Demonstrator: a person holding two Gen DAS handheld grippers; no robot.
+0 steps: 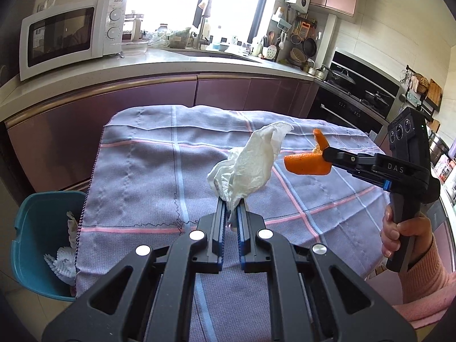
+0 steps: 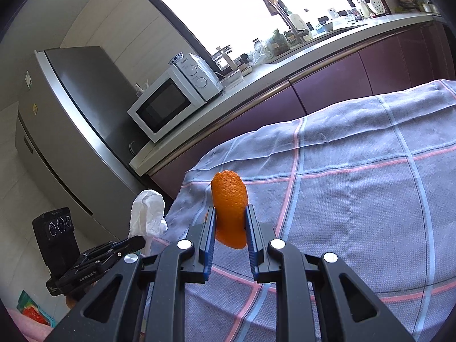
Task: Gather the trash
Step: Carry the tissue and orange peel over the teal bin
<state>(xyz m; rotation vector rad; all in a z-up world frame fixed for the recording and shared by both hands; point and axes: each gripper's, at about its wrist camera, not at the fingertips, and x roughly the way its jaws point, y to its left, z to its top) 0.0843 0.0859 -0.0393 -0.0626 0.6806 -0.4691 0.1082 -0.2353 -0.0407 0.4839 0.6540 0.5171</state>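
My left gripper [image 1: 231,203] is shut on a crumpled white tissue [image 1: 250,165] and holds it above the checked cloth on the table [image 1: 159,176]. My right gripper [image 2: 230,213] is shut on a piece of orange peel [image 2: 230,199], also held above the cloth. In the left wrist view the right gripper [image 1: 325,154] comes in from the right with the orange peel [image 1: 306,165] just right of the tissue. In the right wrist view the tissue [image 2: 148,213] and the left gripper [image 2: 134,242] show at the lower left.
A teal bin [image 1: 37,242] with white paper trash inside stands on the floor at the table's left edge. A kitchen counter [image 1: 159,62] with a white microwave [image 1: 68,37] runs behind the table. A grey fridge [image 2: 65,131] stands to the left.
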